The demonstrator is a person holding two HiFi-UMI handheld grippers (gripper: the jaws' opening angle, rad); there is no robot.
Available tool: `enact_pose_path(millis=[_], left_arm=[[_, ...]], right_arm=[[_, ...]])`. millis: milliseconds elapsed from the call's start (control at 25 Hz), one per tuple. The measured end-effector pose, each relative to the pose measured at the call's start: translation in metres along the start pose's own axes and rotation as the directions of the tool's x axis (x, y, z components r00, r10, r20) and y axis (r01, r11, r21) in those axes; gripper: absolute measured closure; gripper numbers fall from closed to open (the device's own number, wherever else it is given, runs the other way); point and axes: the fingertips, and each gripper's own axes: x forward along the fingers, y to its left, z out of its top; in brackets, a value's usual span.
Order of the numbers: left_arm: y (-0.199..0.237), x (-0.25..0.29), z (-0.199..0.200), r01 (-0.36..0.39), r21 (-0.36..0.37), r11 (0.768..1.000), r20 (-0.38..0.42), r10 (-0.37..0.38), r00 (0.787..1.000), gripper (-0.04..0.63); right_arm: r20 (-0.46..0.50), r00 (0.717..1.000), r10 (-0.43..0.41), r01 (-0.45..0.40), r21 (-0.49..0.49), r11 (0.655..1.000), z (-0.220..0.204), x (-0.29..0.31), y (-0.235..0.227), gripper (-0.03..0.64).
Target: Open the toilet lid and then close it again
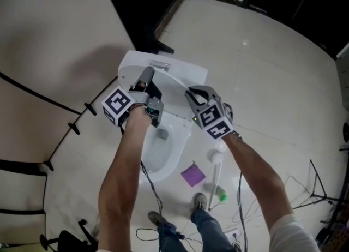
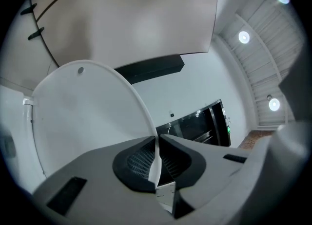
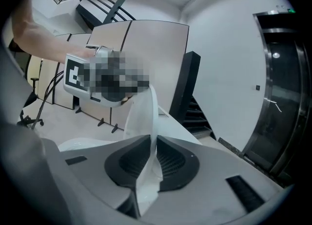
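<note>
While both hands share the lid [image 1: 170, 88], the coming move turns on its hinge line. Nearest the person lies the bowl [image 1: 158, 155], uncovered. Above it the left hand-held gripper [image 2: 157, 143] pinches the lid's left edge and the right hand-held gripper [image 3: 151, 141] pinches its right edge, with the jaws of each pressed onto the thin white rim. The lid stands raised and tilted between them, its long axis running away from the grippers toward the tank [image 1: 133, 63]. Neither hand looks nearer, so it probably swings evenly.
</note>
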Motion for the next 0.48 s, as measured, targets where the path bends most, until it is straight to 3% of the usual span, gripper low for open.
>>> enact_pose_path(millis=[200,240,400,480], left_arm=[[0.001,-0.002,-0.001,0.003,0.052,0.999,0.01,-0.003,1.0,0.566],[0.003,-0.005,0.002,-0.003,0.061,0.998,0.033,0.001,0.999,0.525],[-0.002,-0.031,0.022,0.021,0.141,0.99,0.094,-0.035,0.995,0.523],[-0.012,-0.051,0.026,0.029,0.172,0.985,0.105,-0.047,0.993,0.523]], right_arm=[[-0.006,1.0,-0.004,0.004,0.022,1.0,-0.003,-0.002,-0.002,0.569],[-0.005,1.0,-0.001,0.001,0.025,1.0,-0.004,-0.002,-0.002,0.567],[0.011,1.0,0.01,-0.01,0.05,0.999,0.002,-0.011,0.005,0.437],[0.034,0.999,0.002,-0.003,0.039,0.999,0.015,-0.031,0.007,0.436]])
